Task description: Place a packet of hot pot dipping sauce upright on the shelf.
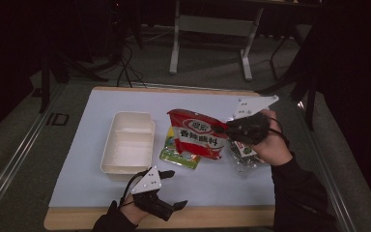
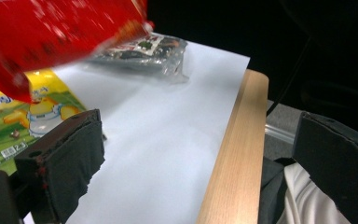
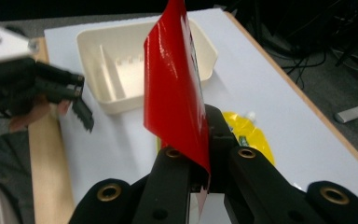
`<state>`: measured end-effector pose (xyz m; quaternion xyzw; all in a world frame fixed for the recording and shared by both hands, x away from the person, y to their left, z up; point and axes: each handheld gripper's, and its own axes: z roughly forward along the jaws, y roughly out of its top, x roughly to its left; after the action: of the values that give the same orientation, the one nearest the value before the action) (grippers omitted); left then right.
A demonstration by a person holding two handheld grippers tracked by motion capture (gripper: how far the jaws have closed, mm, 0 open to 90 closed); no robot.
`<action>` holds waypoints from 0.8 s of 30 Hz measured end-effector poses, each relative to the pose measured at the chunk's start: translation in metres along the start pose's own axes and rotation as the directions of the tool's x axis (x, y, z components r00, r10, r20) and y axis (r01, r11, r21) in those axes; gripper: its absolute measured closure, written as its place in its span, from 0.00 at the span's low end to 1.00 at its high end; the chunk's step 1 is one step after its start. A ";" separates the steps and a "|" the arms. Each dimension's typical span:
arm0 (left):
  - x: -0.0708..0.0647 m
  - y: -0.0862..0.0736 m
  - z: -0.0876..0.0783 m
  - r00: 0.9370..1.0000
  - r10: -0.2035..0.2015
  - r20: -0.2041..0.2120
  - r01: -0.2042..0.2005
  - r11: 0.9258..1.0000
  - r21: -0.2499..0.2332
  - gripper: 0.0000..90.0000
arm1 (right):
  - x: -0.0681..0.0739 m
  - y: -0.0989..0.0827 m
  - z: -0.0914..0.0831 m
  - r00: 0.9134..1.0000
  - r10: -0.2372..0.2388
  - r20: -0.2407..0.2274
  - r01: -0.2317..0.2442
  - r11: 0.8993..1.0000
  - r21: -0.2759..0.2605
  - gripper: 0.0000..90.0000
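Observation:
A red snack packet [image 1: 195,134] hangs lifted above the white mat, pinched at its right edge by my right gripper [image 1: 219,128]. In the right gripper view the jaws are shut on the red packet [image 3: 177,88], my right gripper [image 3: 200,165] holding its lower corner. A yellow-green packet [image 1: 178,155] lies flat beneath it. A clear packet with dark contents [image 1: 242,153] lies under the right hand. My left gripper [image 1: 175,189] rests near the table's front edge, open and empty, its jaws wide apart around bare mat [image 2: 200,154].
A cream two-compartment tray [image 1: 127,142] stands empty at the left of the mat. The wooden table edge [image 2: 235,149] runs close to my left gripper. Table legs and cables lie on the floor beyond the far side.

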<state>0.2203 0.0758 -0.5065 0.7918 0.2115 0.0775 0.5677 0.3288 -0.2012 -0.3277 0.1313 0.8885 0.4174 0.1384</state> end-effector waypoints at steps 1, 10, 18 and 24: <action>0.000 -0.003 0.002 1.000 -0.001 -0.004 0.001 1.000 0.004 0.04 | -0.003 0.004 0.002 1.000 -0.005 0.005 0.005 1.000 -0.003 0.99; 0.002 -0.009 0.006 1.000 0.010 -0.015 -0.009 1.000 0.008 0.04 | -0.012 0.025 0.013 1.000 -0.004 0.002 0.004 1.000 -0.029 0.99; 0.002 -0.012 0.008 1.000 0.013 -0.007 -0.013 1.000 0.023 0.04 | -0.018 0.042 0.030 1.000 -0.013 -0.016 0.012 0.999 -0.038 0.99; 0.002 -0.014 0.009 1.000 0.010 0.002 -0.010 1.000 0.027 0.04 | -0.021 0.056 0.042 0.999 -0.022 -0.026 0.021 0.999 -0.043 0.99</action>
<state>0.2221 0.0729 -0.5232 0.8006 0.2081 0.0768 0.5567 0.3703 -0.1443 -0.3068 0.1133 0.8826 0.4362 0.1340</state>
